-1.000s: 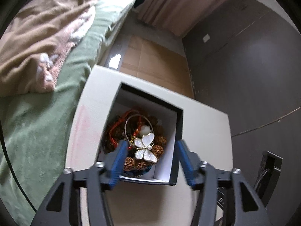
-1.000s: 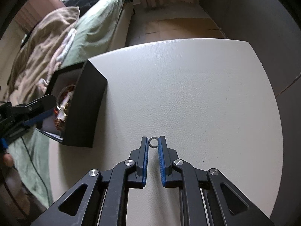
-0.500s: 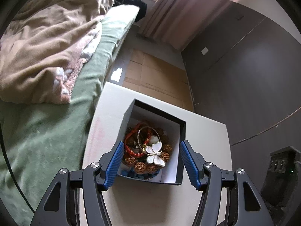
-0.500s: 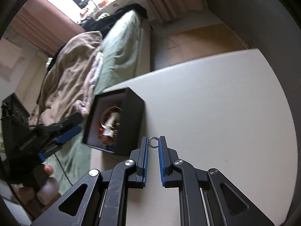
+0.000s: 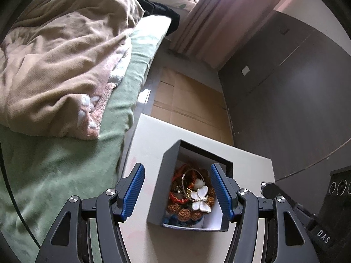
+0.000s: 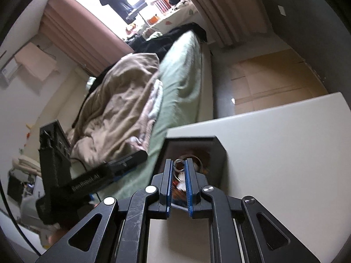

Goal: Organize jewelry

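Ring (image 6: 179, 166) shiny metal; box (image 5: 161, 188) matt black card; butterfly brooch (image 5: 200, 199) glossy enamel; blanket (image 5: 61, 61) fuzzy cloth.

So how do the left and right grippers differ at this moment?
The left gripper is open, its fingers spread wide with nothing between them, while the right gripper is nearly closed, pinching a small metal ring at its tips. The left frames the black jewelry box from above; the right holds the ring in front of the box's opening. Both have blue ribbed pads on black fingers and point at the box.
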Tool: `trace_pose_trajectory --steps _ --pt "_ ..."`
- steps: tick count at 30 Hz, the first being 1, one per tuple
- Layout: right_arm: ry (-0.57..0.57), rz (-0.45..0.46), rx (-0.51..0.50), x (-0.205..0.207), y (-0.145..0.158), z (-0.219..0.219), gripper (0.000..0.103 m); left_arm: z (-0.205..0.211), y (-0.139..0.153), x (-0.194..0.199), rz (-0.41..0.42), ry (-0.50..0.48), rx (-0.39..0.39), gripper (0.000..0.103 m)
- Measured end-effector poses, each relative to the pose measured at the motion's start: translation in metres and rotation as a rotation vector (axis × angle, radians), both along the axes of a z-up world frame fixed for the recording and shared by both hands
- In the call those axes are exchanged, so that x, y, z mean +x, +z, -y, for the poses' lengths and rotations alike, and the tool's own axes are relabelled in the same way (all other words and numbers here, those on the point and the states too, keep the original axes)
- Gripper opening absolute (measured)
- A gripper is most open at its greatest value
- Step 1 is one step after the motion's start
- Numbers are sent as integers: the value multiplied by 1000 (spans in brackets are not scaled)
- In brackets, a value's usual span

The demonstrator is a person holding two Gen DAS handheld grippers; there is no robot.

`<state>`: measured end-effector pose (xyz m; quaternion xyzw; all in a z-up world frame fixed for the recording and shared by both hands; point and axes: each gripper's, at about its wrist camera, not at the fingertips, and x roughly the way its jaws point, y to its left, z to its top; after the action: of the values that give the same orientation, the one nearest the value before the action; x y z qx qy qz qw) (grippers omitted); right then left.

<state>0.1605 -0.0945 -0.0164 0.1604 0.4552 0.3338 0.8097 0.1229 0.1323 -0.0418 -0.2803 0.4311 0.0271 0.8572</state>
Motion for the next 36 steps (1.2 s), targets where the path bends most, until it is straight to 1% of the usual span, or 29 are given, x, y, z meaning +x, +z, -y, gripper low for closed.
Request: trace_pose_trajectory --steps 3,5,6,7,10,12,16,20,22,24,26,28,30,32,33,36 --pt "15 -5 15 6 0 -8 14 -6 0 0 4 13 3 63" --pt "12 -44 4 11 -6 -11 34 -9 0 -1 2 21 2 63" --pt "-10 -55 2 12 -9 -8 55 -10 0 -1 0 22 -1 63" --pt "-30 -53 6 12 -10 -4 63 -10 0 -1 0 20 -3 63" --pt "-40 -70 12 12 -11 4 63 -7 3 -3 10 4 12 63" --pt "-58 -60 3 10 -7 10 63 -3 6 -5 22 -5 29 64" --pt "-93 -50 -14 2 -1 25 63 6 14 -10 54 -9 66 83" --pt "-137 -29 -61 -9 8 37 63 16 25 -20 84 -2 82 91" --pt "-145 -9 -52 -17 14 47 63 22 28 -28 89 1 104 92" --pt "-146 10 -69 -24 17 52 63 29 30 -37 87 -1 150 93" --pt "-172 16 -111 -33 21 61 64 33 32 -43 87 5 163 93" --pt "-201 30 -125 -41 27 71 64 40 34 -50 94 -4 167 93" --pt "-214 53 -155 -49 32 77 64 50 36 -55 87 -5 210 94" --pt "-231 86 -216 -59 39 83 65 61 37 -60 92 -31 248 94" --pt "-234 100 -233 -64 42 85 66 68 37 -62 91 -54 266 94" --pt "-238 93 -232 -73 46 98 80 85 37 -67 94 -102 301 94"
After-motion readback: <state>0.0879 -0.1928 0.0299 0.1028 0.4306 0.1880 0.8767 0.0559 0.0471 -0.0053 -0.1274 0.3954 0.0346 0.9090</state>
